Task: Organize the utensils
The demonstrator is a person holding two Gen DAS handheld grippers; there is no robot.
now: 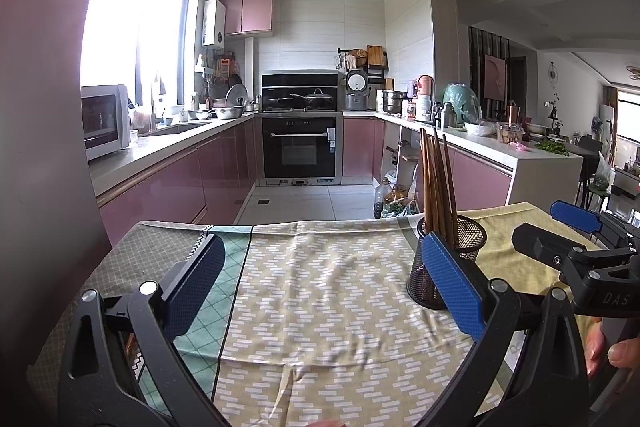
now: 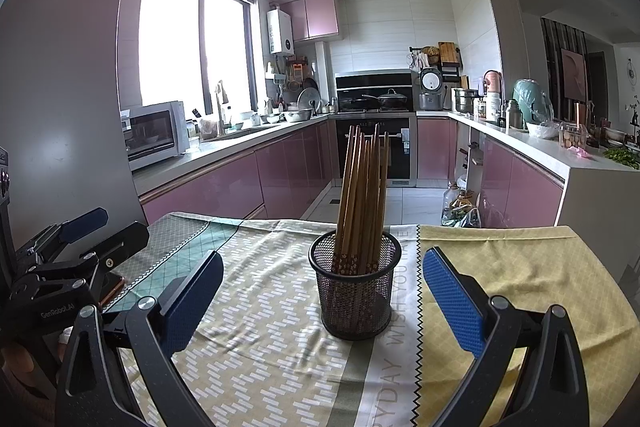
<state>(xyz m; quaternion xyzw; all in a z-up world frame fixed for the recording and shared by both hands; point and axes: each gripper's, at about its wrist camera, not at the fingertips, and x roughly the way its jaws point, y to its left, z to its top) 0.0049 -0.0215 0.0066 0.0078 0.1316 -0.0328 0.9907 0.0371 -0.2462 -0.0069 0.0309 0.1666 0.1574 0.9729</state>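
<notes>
A black mesh holder [image 2: 355,285] stands upright on the patterned tablecloth [image 2: 256,347] with several brown wooden chopsticks [image 2: 362,195] standing in it. My right gripper [image 2: 320,291] is open and empty, its blue pads on either side of the holder, a little short of it. In the left wrist view the holder [image 1: 448,259] and chopsticks [image 1: 438,183] are at the right, partly behind my right-hand pad. My left gripper [image 1: 324,275] is open and empty over the cloth. The right gripper [image 1: 576,227] shows at the right edge there; the left gripper [image 2: 86,231] shows at the left edge of the right wrist view.
The table's far edge [image 2: 280,221] drops to the kitchen floor. Pink cabinets [image 2: 224,187] run along the left, an oven [image 1: 302,147] at the back, a white counter [image 2: 560,151] with kitchenware on the right. Bottles and bags [image 2: 460,207] sit on the floor beyond the table.
</notes>
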